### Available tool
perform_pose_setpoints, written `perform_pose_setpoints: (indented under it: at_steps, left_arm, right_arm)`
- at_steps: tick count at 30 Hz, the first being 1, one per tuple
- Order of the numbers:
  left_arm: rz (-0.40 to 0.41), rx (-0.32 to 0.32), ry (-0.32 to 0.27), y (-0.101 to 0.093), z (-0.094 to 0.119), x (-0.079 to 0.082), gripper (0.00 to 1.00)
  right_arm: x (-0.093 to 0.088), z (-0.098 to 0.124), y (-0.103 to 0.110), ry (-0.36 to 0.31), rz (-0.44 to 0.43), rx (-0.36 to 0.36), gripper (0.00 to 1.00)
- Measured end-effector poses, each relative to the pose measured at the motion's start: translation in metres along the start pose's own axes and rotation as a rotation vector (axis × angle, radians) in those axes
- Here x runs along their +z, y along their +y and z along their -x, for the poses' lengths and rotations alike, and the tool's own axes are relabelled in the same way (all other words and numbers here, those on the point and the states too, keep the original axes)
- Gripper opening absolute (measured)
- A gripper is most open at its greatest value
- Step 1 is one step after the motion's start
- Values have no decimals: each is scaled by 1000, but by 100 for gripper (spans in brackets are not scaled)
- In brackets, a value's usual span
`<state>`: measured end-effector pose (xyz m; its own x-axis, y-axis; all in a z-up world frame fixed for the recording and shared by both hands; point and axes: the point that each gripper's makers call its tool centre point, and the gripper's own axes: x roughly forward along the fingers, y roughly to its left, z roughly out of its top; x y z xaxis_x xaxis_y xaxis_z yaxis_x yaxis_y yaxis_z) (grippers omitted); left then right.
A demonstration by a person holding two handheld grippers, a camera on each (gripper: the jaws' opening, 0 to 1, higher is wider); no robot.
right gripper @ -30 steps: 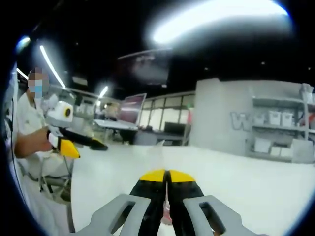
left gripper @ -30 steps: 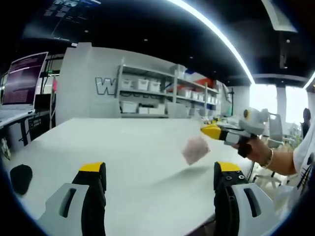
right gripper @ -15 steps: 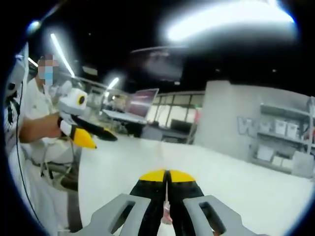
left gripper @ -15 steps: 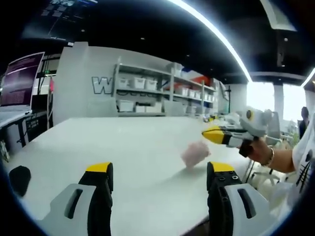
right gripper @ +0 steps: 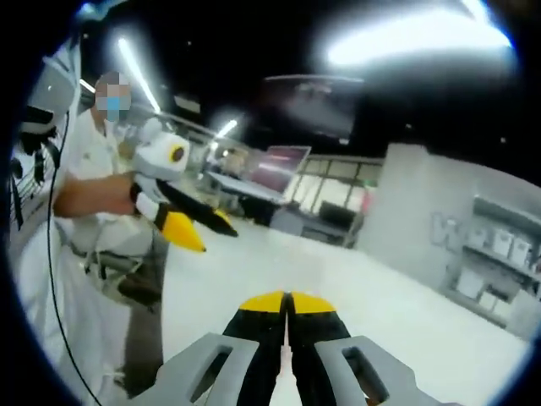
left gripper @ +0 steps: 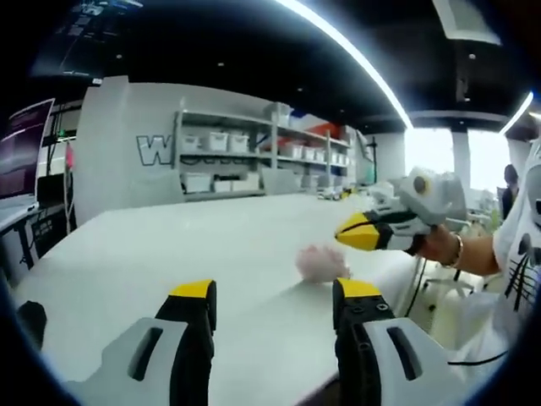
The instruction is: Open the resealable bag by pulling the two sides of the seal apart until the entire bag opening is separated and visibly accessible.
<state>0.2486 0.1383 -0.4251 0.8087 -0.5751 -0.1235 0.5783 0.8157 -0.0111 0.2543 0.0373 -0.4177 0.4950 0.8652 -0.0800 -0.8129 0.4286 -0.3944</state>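
A clear resealable bag [left gripper: 319, 264] with something pink inside hangs low over the white table [left gripper: 169, 254], just beyond my left gripper [left gripper: 275, 292]. That gripper is open, with nothing between its yellow-tipped jaws. My right gripper [left gripper: 365, 233], held by a hand, reaches in from the right above the bag. In the right gripper view my right gripper [right gripper: 287, 303] is shut, with a thin pale sliver of the bag's edge [right gripper: 287, 342] pinched between the jaws. The left gripper [right gripper: 193, 227] points in from the left, open, held by a person in white.
Shelves with white bins [left gripper: 228, 156] stand behind the table's far edge. A screen [left gripper: 15, 152] stands at the left and a black object [left gripper: 32, 317] lies near the table's left edge. The person [right gripper: 93, 194] stands at the table's near side.
The two grippers have come closer together. The bag has sunk toward the table and now sits just ahead of my left jaws, which have narrowed a little.
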Motion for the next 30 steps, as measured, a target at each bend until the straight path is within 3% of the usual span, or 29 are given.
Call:
perform_pose_setpoints:
  at_steps: [6,20,25,30]
  left_arm:
    - [-42,-21,11,-4,-1,-3,45]
    - [-123,-40,60,-8,-2,-18,39]
    - [-182,-46,82,-11,-1,-26,35]
    - [-258,-74,90,-19,0,-32,30]
  right_arm:
    - [-1,-2,11,24,68,36,0]
    - [-6,0,35,97,212,96,0]
    - [-8,3,36,113,224,113,0]
    - [-16,7,49,163,280,177,0]
